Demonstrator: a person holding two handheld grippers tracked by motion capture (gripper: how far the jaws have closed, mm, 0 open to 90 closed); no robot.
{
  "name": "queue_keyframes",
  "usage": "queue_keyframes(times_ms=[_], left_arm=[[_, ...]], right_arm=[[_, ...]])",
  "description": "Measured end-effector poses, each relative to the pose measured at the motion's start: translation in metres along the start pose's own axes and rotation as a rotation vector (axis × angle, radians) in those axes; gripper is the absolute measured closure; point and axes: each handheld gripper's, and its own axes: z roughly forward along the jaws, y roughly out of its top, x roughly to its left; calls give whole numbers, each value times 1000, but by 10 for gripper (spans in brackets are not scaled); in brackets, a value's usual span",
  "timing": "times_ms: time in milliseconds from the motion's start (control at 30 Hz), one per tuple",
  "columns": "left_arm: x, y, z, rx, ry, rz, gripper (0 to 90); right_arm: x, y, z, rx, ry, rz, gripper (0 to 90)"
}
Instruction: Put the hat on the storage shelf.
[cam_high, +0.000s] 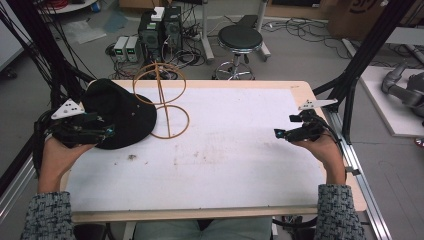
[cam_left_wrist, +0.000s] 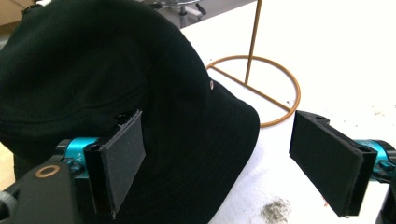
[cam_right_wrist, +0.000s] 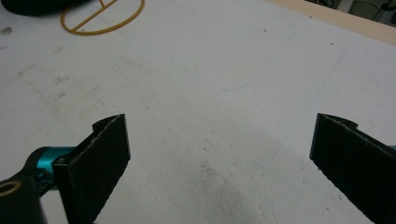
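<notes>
The left gripper is holding its jaws spread wide and empty, hovering at the brim of the floppy black cloth hat, which is lying at the white table's left edge against a thin golden wire stand. The right gripper, equally wide and empty, is hovering well apart at the right, both hands gripping from beneath.

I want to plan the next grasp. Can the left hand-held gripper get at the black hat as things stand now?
Probably yes. The left hand-held gripper is open right at the black hat, with the brim between its jaws and nothing in the way. The wire stand is beyond the hat.
</notes>
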Motion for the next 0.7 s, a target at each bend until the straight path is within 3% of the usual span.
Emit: queue_keyframes(times_ms=[300,333,700], left_arm=[[14,9,-1,-33,-56,42,187],[16,11,0,-26,-53,60,187],[38,31,4,-11,-89,108,191]], right_arm=[[10,-2,-2,-7,16,-12,46],[11,-3,-3,-8,18,-11,47],[19,-8,-7,2,8,-30,47]])
